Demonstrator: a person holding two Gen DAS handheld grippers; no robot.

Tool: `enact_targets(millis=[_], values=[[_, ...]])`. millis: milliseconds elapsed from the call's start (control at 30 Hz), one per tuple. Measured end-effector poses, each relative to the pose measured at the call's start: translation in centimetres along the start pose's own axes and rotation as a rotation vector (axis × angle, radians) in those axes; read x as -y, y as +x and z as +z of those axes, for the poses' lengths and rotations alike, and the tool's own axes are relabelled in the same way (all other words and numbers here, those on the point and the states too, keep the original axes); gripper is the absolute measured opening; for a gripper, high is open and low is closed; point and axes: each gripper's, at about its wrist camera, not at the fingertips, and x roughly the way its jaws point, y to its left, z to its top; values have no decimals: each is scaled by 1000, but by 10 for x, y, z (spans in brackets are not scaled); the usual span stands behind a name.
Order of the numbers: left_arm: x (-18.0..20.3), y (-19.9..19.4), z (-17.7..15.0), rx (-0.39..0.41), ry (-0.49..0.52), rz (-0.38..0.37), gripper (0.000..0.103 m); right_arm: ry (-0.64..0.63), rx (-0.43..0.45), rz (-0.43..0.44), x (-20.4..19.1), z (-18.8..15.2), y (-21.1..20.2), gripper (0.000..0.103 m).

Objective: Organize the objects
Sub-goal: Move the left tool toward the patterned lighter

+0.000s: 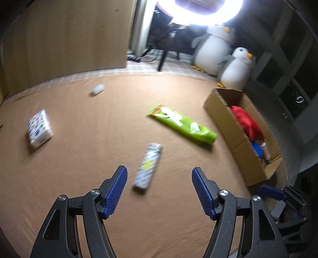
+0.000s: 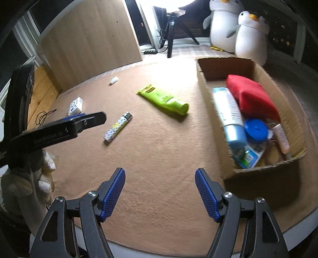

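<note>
The left claw (image 1: 159, 190), spread and empty, hovers over the lighter (image 1: 147, 165) beside the box (image 1: 222, 117); it should probably straddle the narrow sides before pinching.

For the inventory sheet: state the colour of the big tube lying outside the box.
Lime green tube, with yellow print near its flat end; clearest in the right wrist view.

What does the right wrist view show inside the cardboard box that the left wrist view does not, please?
Only the right wrist view shows the pale blue tube lying along the near wall of the cardboard box, and the printed packets beneath it. Only the left wrist view shows the bright ring light overhead. Both show the red pouch, the blue round lid, the green tube, the patterned lighter, and open, empty jaws.
</note>
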Motion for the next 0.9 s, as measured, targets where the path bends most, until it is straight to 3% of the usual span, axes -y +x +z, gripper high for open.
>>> enact_targets(millis=[400,900], values=[[-57,9,-27,-50,-73,14,71,-12,-24,27,-20,18,25,69],[-46,29,-22,-90,-33,-24,70,39,-64,86,-6,47,57,69]])
